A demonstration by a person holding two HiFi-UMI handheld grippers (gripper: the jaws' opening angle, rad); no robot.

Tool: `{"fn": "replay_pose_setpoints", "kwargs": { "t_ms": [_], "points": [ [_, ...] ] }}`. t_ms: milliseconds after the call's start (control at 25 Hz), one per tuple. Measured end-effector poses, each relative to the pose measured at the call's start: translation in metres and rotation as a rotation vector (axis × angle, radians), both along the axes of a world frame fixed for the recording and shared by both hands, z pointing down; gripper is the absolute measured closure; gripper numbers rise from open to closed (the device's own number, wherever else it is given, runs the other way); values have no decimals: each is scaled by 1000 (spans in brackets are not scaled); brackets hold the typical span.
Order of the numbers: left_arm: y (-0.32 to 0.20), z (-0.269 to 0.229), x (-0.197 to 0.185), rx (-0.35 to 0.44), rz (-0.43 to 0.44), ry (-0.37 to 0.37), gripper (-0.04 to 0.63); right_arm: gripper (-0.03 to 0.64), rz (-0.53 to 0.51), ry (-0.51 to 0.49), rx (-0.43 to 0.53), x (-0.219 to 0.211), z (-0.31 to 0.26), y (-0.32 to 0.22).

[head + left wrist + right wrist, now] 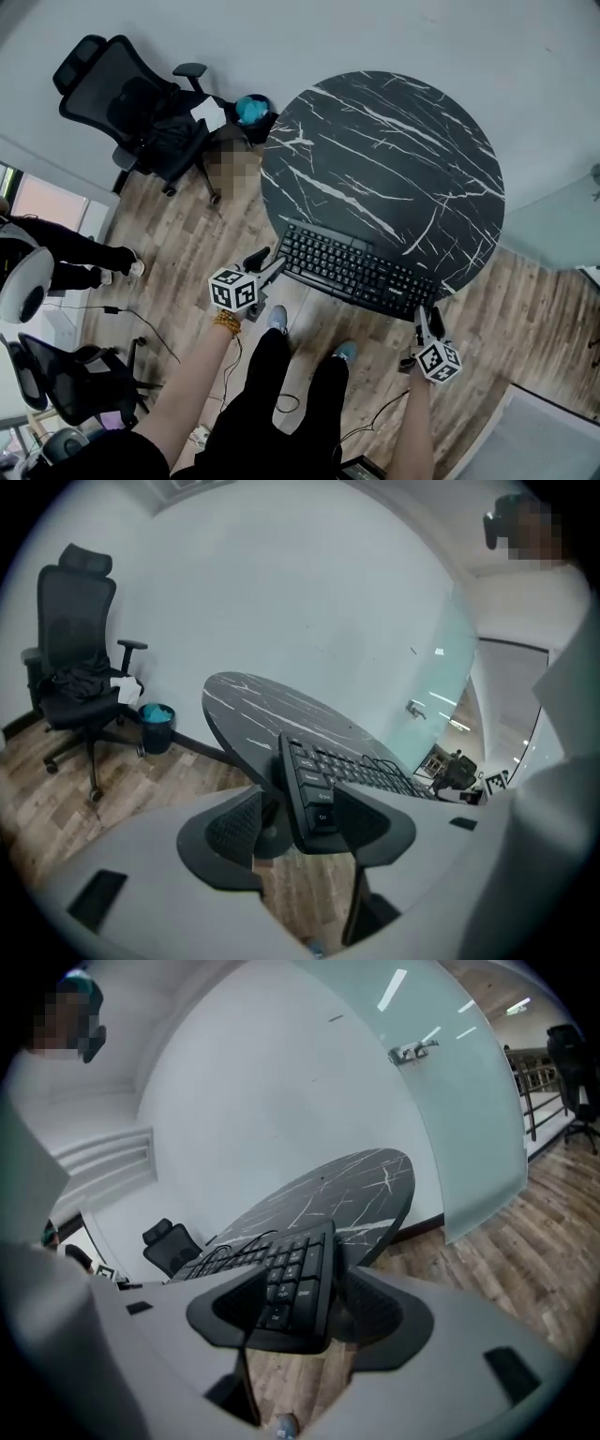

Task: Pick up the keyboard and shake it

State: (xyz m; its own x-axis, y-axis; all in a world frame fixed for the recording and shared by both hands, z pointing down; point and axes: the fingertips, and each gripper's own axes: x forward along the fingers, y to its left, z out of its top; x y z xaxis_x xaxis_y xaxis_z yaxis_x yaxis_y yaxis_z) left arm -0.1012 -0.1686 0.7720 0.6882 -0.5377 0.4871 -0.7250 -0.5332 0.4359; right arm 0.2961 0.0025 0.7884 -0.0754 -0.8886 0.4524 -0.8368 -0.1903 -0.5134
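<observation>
Black stone look, white-veined, on the round worktop (394, 141). Well off the worktop's left side and no part of the job: an office chair (131, 103) and a teal bin (250, 110).

At the worktop's near-left rim, the left hand-held gripper (270, 262), clamped on the left end of the keyboard (356, 272). One pad sits hard against it, with only a thin dark slit beside the other. Takes the short end, not the long edge, probably so as to carry the board level from both tips.

Keyboard placement: slantwise along the worktop's near rim, front edge poking out past the stone. Handy, since that overhang leaves room for a jaw underneath. Impossible to tell whether resting on the worktop or just clear of it.

Behind the keyboard, over the worktop: a looped cable (384, 760), likely to drag or snag in a shake.

At the worktop's near-right rim, the right hand-held gripper (427, 321), closed on the keyboard's right end, keys filling the space between the pads. Mirrors the left grip, which ought to curb twisting and sagging.

Judged stage: grip taken at both ends, lift and shake not yet evident. Narrow pads on thin plastic ends, so a slip seems possible under a hard shake.
</observation>
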Motion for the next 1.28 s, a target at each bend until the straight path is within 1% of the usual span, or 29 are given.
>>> {"fn": "replay_pose_setpoints", "kwargs": {
  "t_ms": [80,160,200,360,480,640,800,880,960,1040,1160,1280],
  "points": [
    [5,0,5,-49,19,66,357,368,-2,-24,16,-3,-2,-2],
    [13,1,15,-90,62,115,359,368,2,-22,18,-4,-3,-1],
    [15,1,17,-97,70,119,345,367,2,-18,14,-5,-3,0],
    [22,2,14,-99,61,106,345,368,-21,-8,3,-7,-2,9],
    [25,3,12,-103,62,118,345,368,-48,-23,-8,-10,1,12],
    [14,6,9,-155,6,185,345,367,-65,-130,-23,-12,10,14],
    [7,5,13,-201,-12,257,345,367,-69,-197,-3,-16,9,9],
    [8,3,19,-223,-12,290,345,367,-57,-221,4,-15,10,9],
    [9,2,20,-236,-31,320,345,367,-35,-246,13,-14,9,10],
    [10,1,17,-261,-63,378,345,368,-8,-290,33,-14,5,11],
    [9,3,10,-326,-126,503,383,388,35,-413,59,-17,7,14],
    [9,11,6,-377,-189,588,388,390,59,-591,122,-29,7,8]
  ]
}}
